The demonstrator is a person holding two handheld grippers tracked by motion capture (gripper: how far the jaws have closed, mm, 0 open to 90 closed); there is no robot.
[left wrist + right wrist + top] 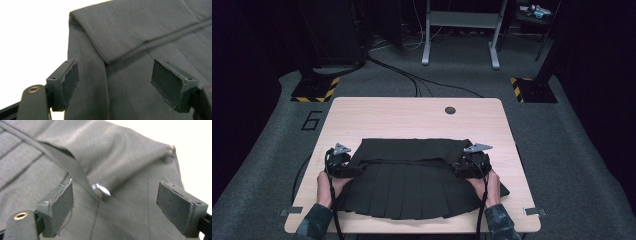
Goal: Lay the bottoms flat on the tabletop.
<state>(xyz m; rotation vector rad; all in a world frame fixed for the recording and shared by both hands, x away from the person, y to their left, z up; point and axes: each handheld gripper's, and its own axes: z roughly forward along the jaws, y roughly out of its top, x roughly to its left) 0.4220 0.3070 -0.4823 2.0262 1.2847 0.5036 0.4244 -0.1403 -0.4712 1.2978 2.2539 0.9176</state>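
The high view looks forward and down from above the near edge of the desk (412, 112), far enough back to take in all four corners and the floor beyond. Each gripper view rides close over the dark pleated skirt (412, 175), facing along its own jaws. All three views share the skirt's folded-over upper part (130, 27) (105, 152).

Black pleated skirt (412, 180), waistband half folded over, flat on table

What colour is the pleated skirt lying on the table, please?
Plain black, or very dark charcoal; the skirt shows best in the high view.
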